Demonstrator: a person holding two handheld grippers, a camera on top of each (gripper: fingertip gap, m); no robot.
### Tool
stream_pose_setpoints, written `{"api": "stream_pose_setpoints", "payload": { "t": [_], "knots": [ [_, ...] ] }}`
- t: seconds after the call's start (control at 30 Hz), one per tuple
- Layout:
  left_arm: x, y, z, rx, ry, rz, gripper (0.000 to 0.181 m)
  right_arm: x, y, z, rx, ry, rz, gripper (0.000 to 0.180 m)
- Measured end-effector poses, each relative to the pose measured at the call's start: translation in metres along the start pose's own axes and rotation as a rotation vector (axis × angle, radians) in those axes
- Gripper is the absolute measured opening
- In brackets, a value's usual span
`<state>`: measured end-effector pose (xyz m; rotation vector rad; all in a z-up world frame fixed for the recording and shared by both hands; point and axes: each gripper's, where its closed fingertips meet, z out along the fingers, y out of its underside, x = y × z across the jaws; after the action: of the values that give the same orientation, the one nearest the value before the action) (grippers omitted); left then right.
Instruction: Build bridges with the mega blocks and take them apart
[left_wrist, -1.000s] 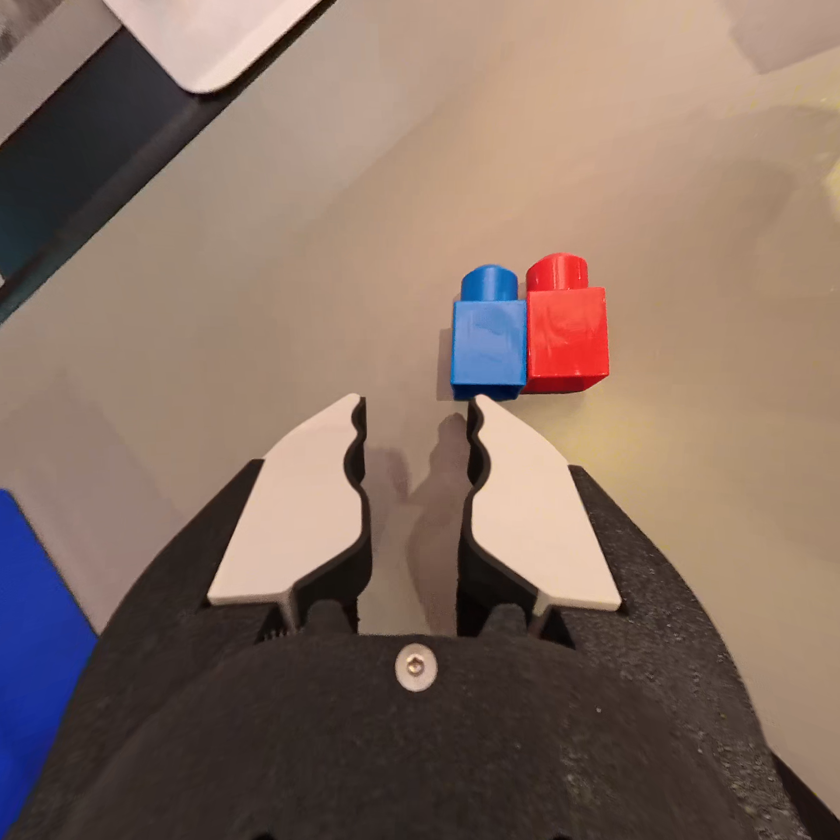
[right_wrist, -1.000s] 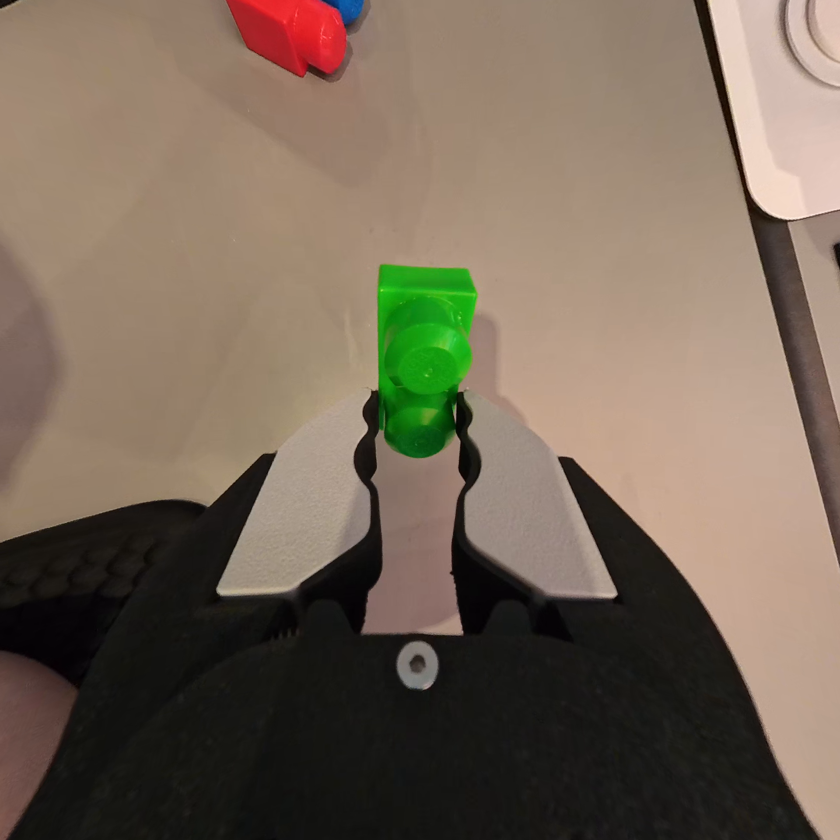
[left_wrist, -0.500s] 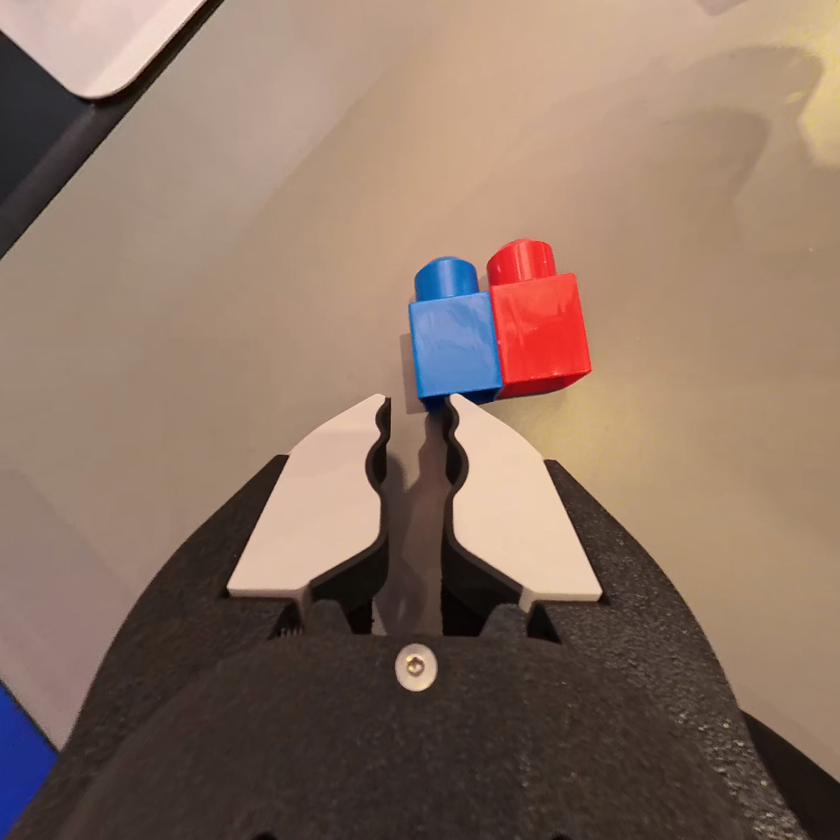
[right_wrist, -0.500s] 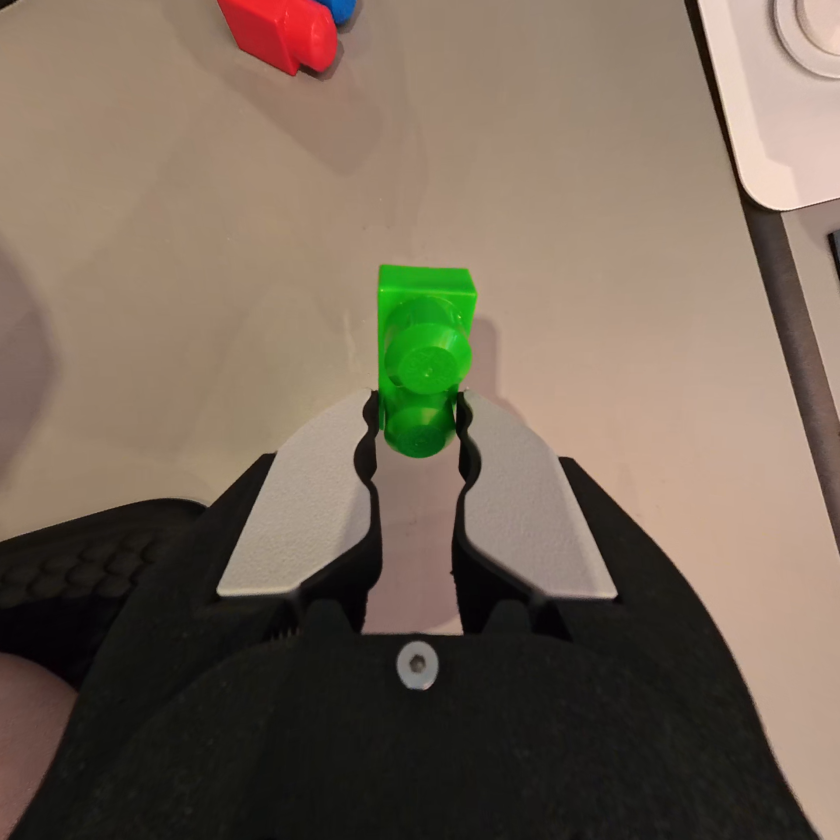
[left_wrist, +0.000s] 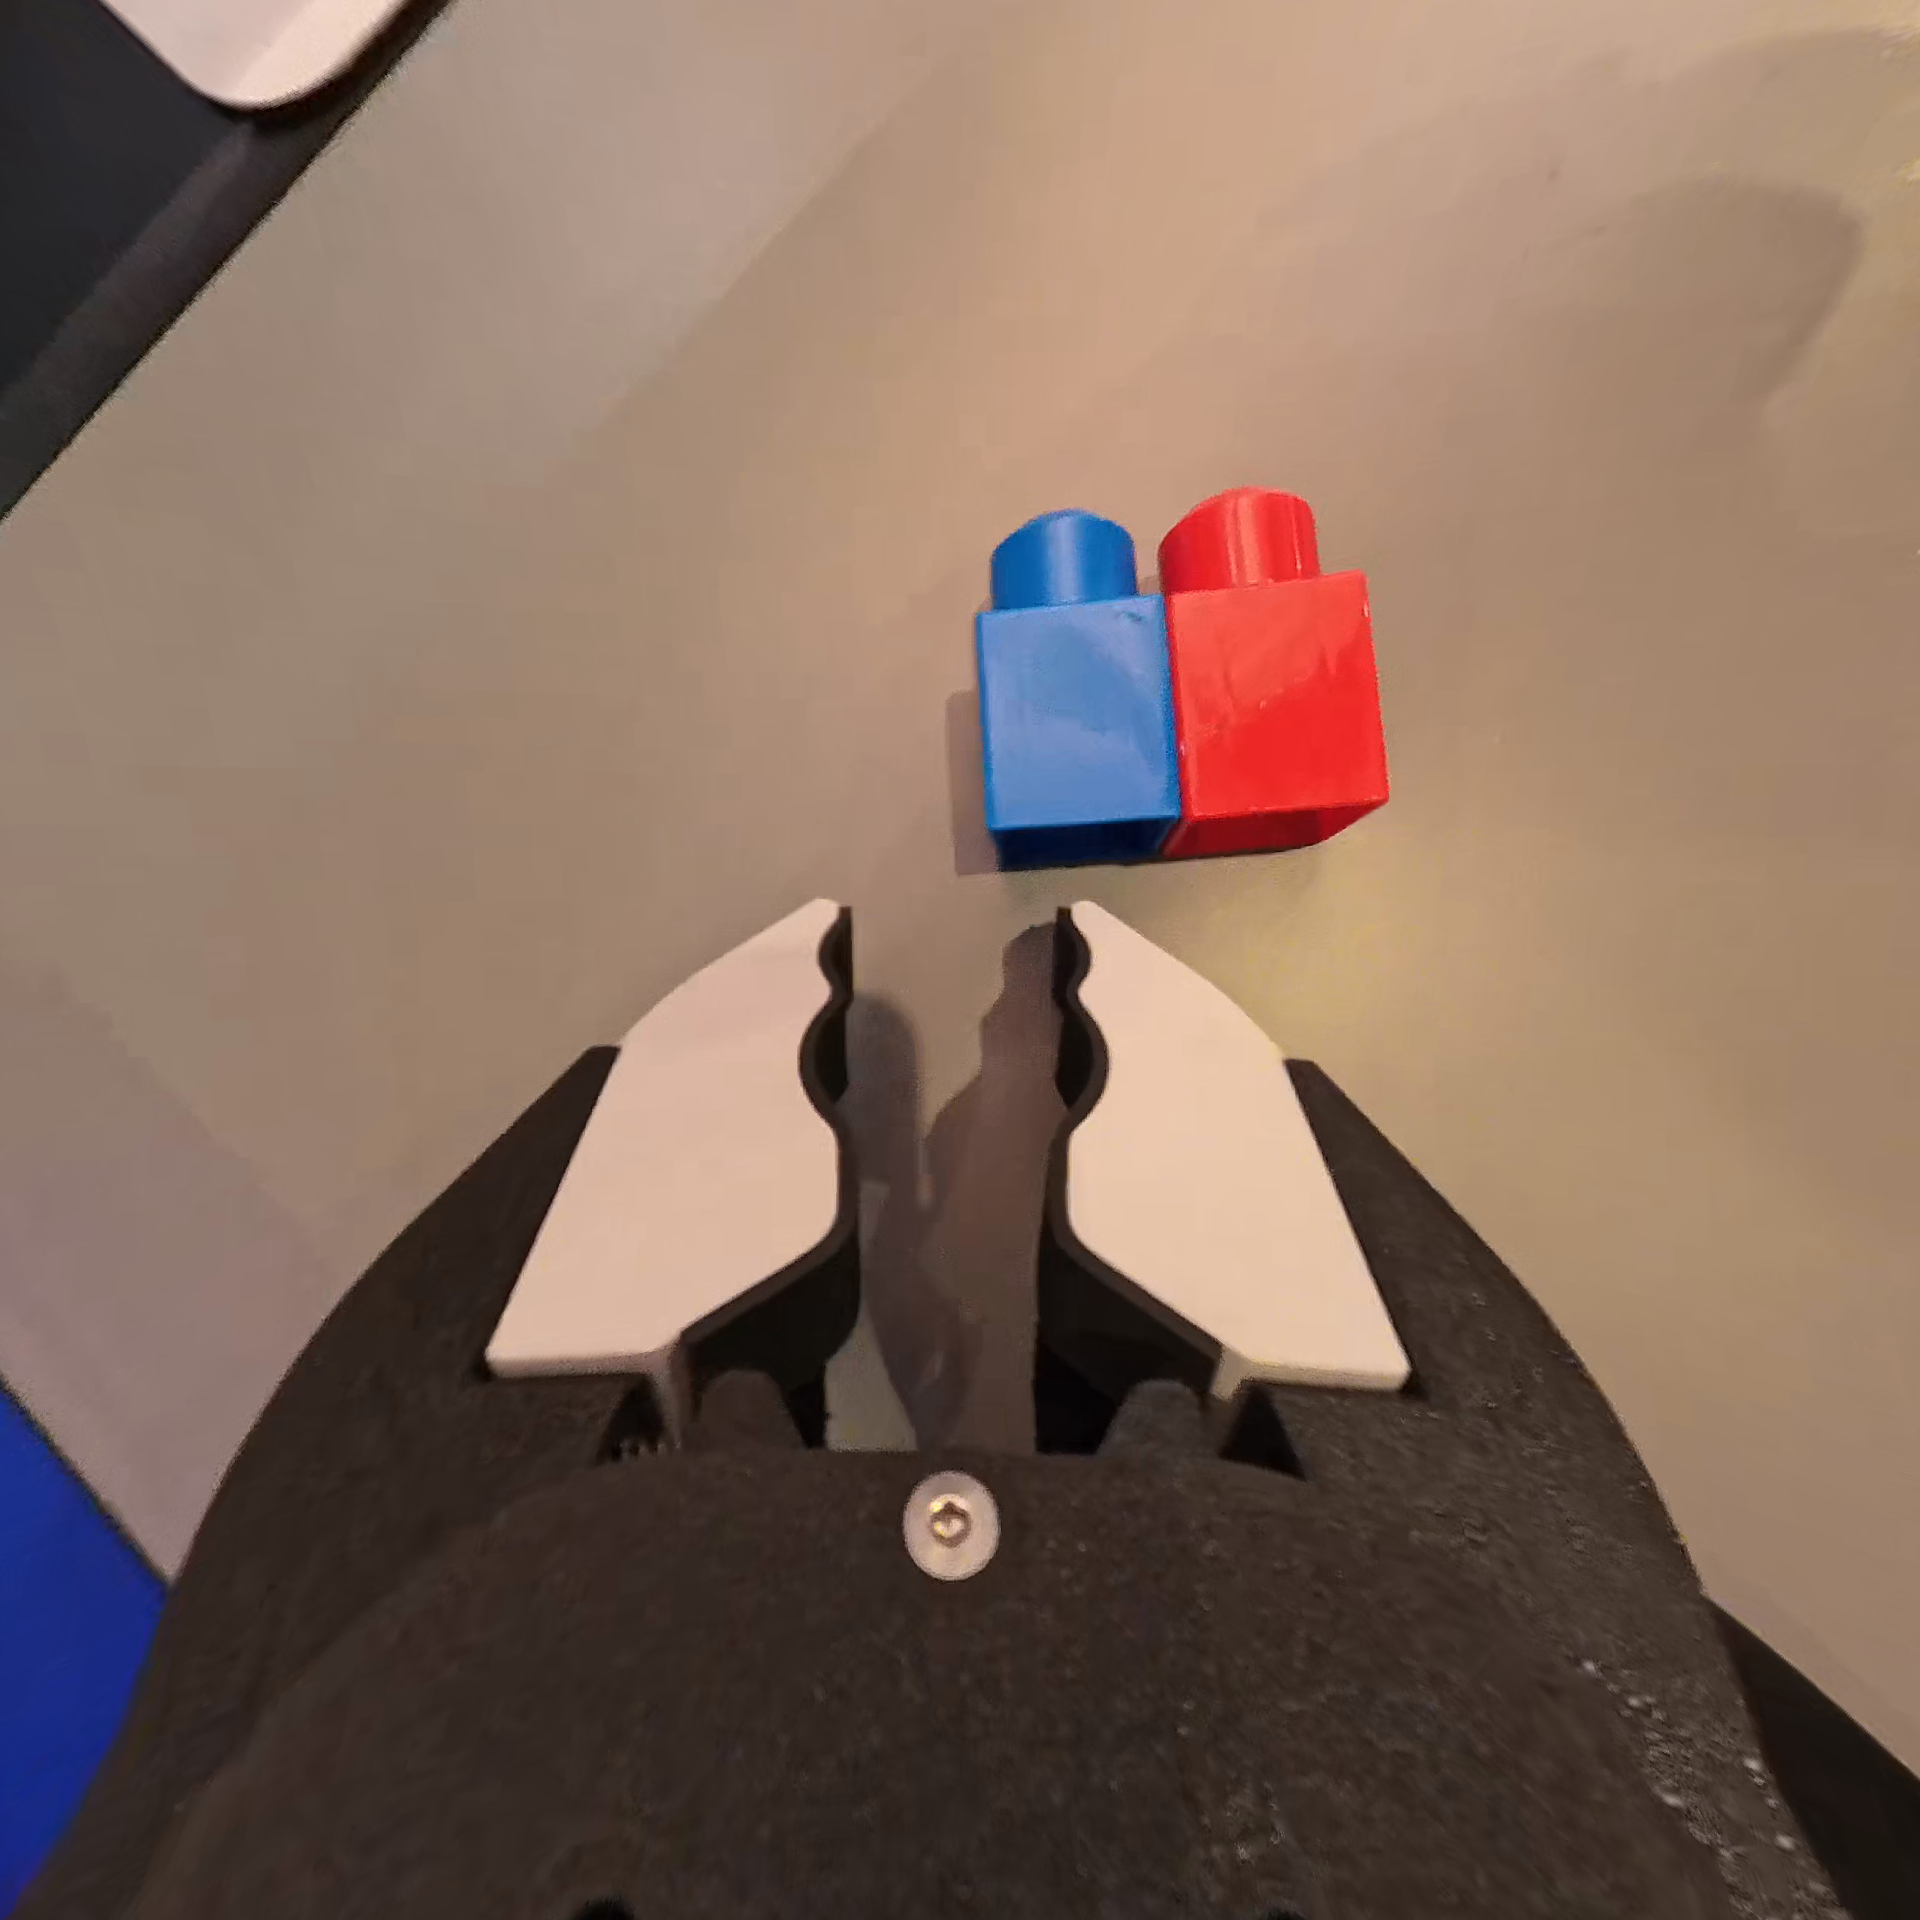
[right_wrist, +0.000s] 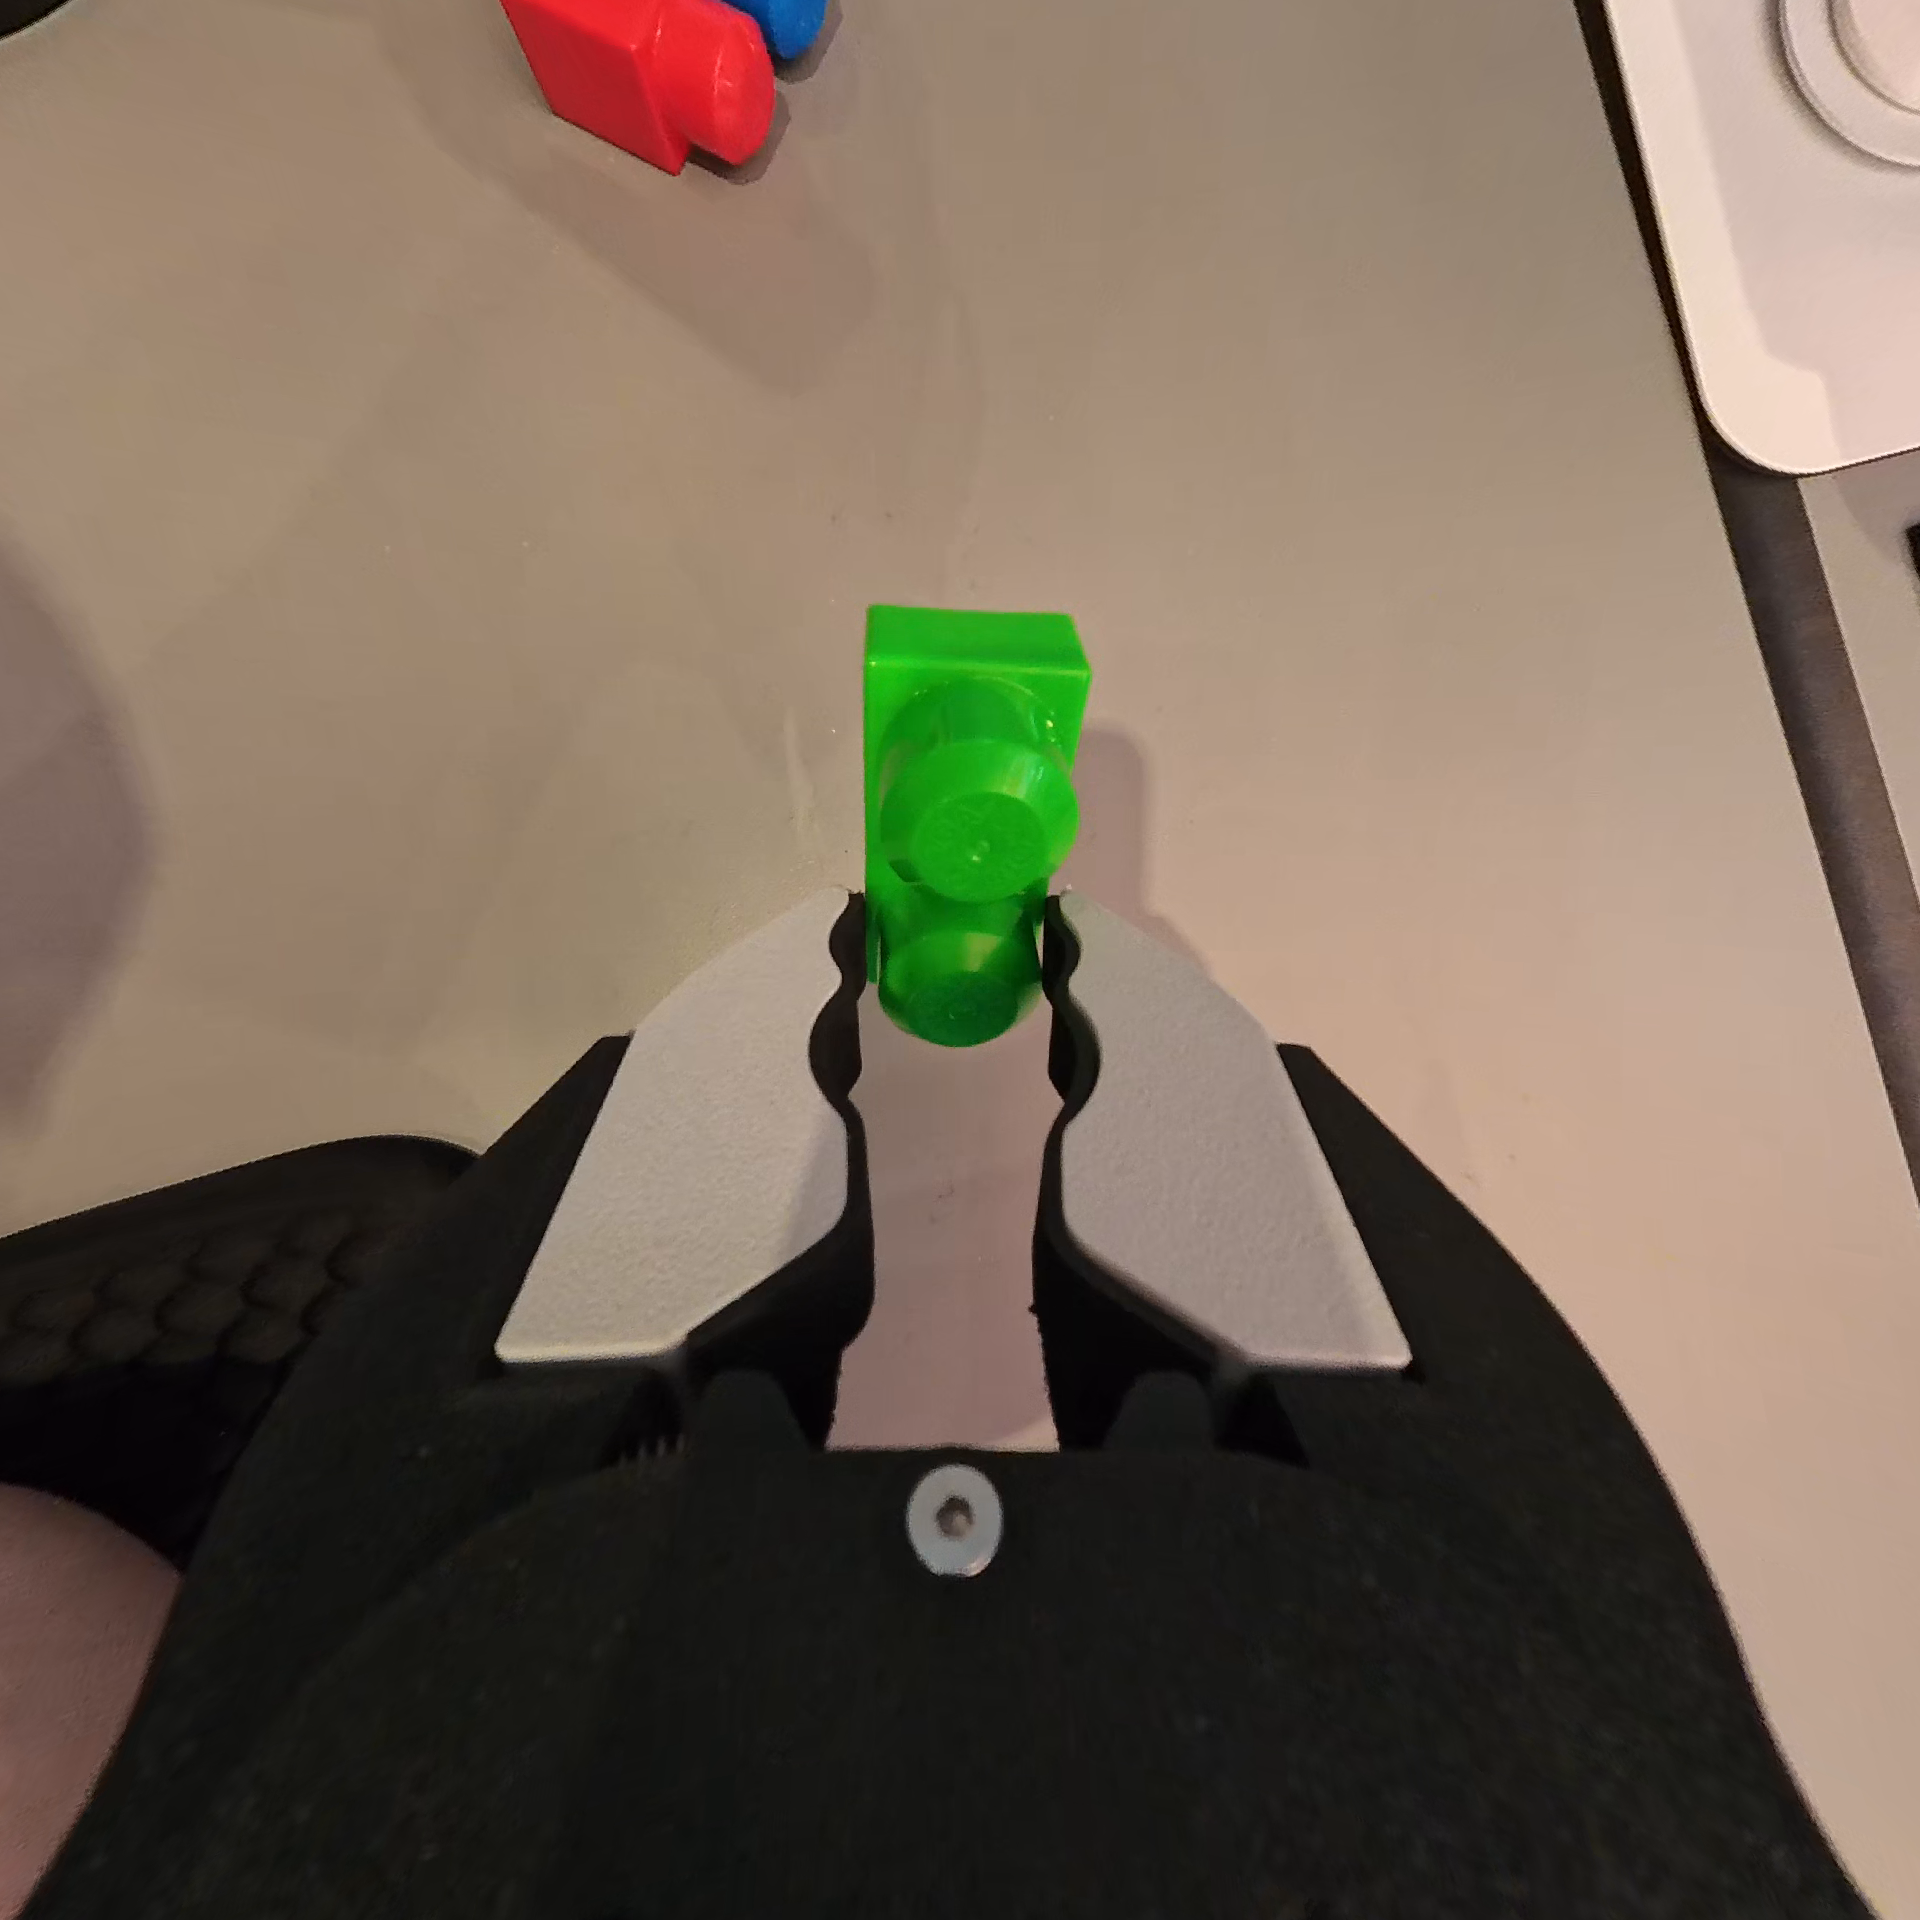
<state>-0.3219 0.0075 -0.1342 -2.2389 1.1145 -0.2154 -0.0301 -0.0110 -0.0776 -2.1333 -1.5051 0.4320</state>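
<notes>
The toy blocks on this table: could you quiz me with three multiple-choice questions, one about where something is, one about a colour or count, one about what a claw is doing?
1. Where does the blue block lie?
A. Against the red block
B. Stacked on the green block
C. In the left gripper

2. How many studs show on the green block?
A. One
B. Two
C. Four

3. What is the right gripper doing?
A. Open and empty
B. Shut on the green block
C. Shut on the red block

Answers: 1 A, blue and red lie on their sides, faces touching. 2 B, two round studs face the camera. 3 B, both fingertips press the green block's sides.
</notes>
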Motion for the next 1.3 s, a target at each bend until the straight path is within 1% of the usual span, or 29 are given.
{"api": "stream_pose_setpoints", "payload": {
  "t": [0.03,0.1,0.17,0.23,0.27,0.3,0.33,0.43,0.47,0.6,0.63,0.67,0.73,0.77,0.8,0.87,1.3],
  "knots": [
    [-0.002,-0.002,-0.005,0.019,0.003,-0.019,0.041,0.0,0.0,0.0,0.001,-0.001,-0.001,0.032],
    [0.005,-0.016,-0.02,0.093,0.081,-0.108,0.069,0.0,0.0,0.0,0.003,0.001,-0.001,0.032],
    [0.018,-0.038,-0.038,0.185,0.196,-0.188,0.084,0.001,0.0,0.0,0.006,-0.001,0.001,0.032],
    [0.038,-0.051,-0.048,0.2,0.31,-0.22,0.092,0.001,0.0,0.0,0.006,-0.002,0.004,0.032],
    [0.044,-0.054,-0.046,0.176,0.323,-0.243,0.099,0.001,0.001,0.0,0.004,-0.003,0.007,0.032],
    [0.046,-0.054,-0.041,0.145,0.306,-0.26,0.102,0.001,0.001,0.0,0.002,-0.001,0.007,0.032],
    [0.045,-0.054,-0.035,0.12,0.263,-0.258,0.102,0.001,0.002,0.0,0.001,0.001,0.006,0.032],
    [0.031,-0.046,-0.016,0.04,0.058,-0.184,0.103,0.001,0.001,-0.002,0.009,0.003,0.007,0.032],
    [0.03,-0.044,-0.011,0.011,0.022,-0.158,0.105,0.001,0.001,-0.003,0.011,0.003,0.008,0.032],
    [0.035,-0.034,0.007,-0.109,-0.013,-0.101,0.095,0.001,0.003,-0.002,0.001,0.001,0.009,0.032],
    [0.034,-0.034,0.01,-0.112,-0.027,-0.085,0.098,0.001,0.003,-0.001,0.0,-0.001,0.009,0.032],
    [0.031,-0.034,0.012,-0.12,-0.044,-0.071,0.097,0.001,0.003,-0.002,0.001,0.0,0.008,0.032],
    [0.031,-0.032,0.015,-0.144,-0.047,-0.066,0.1,0.001,0.003,-0.002,0.003,0.0,0.008,0.032],
    [0.032,-0.032,0.016,-0.146,-0.034,-0.073,0.096,0.001,0.003,-0.002,0.004,0.0,0.009,0.032],
    [0.034,-0.032,0.017,-0.148,-0.021,-0.079,0.097,0.001,0.003,-0.003,0.005,0.0,0.01,0.032],
    [0.035,-0.031,0.018,-0.158,-0.008,-0.08,0.095,0.001,0.004,-0.002,0.003,-0.003,0.013,0.032],
    [0.041,-0.028,0.028,-0.169,0.06,-0.13,0.094,0.002,0.006,-0.002,0.001,-0.007,0.02,0.032]
  ]
}}
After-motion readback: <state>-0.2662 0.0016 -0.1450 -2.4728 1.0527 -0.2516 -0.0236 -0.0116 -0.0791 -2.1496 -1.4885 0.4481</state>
